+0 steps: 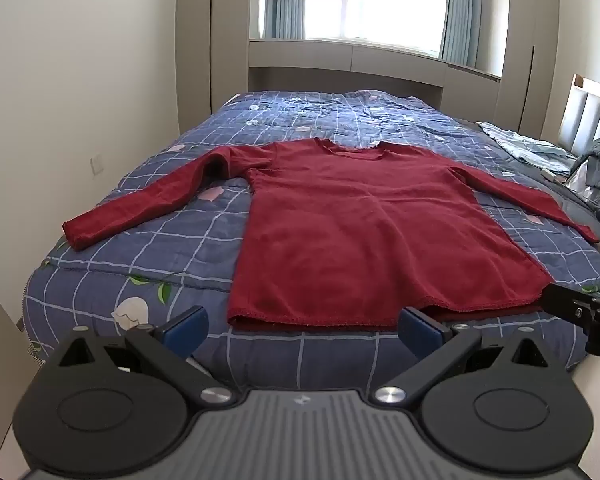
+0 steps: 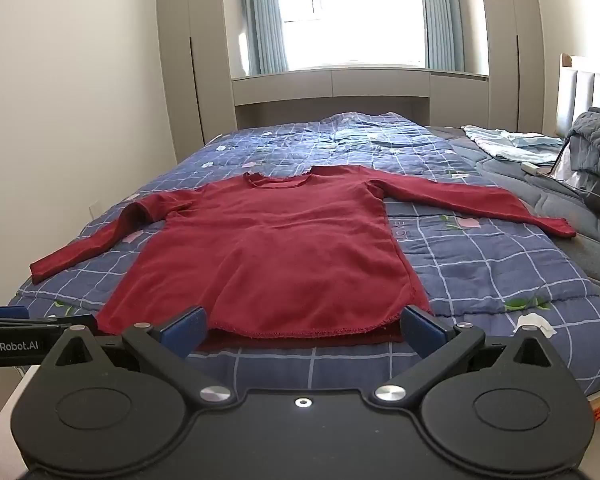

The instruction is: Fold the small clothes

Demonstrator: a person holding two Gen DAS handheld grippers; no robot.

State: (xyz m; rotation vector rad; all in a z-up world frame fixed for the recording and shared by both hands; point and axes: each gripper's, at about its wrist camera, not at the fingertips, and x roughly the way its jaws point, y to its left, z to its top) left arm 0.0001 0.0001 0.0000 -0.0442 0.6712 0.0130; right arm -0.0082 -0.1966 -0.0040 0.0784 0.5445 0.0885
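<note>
A dark red long-sleeved shirt (image 1: 364,232) lies flat and face up on the bed, both sleeves spread out, collar towards the window; it also shows in the right wrist view (image 2: 276,256). My left gripper (image 1: 302,330) is open and empty, just short of the shirt's hem near its left part. My right gripper (image 2: 302,330) is open and empty, at the hem's right part. The right gripper shows at the right edge of the left wrist view (image 1: 580,308). The left gripper shows at the left edge of the right wrist view (image 2: 20,332).
The bed has a blue checked quilt (image 1: 172,240) with flower prints. A light blue cloth (image 2: 512,142) and a grey padded jacket (image 2: 596,148) lie by the headboard on the right. A white wall stands left, wardrobes and a window beyond.
</note>
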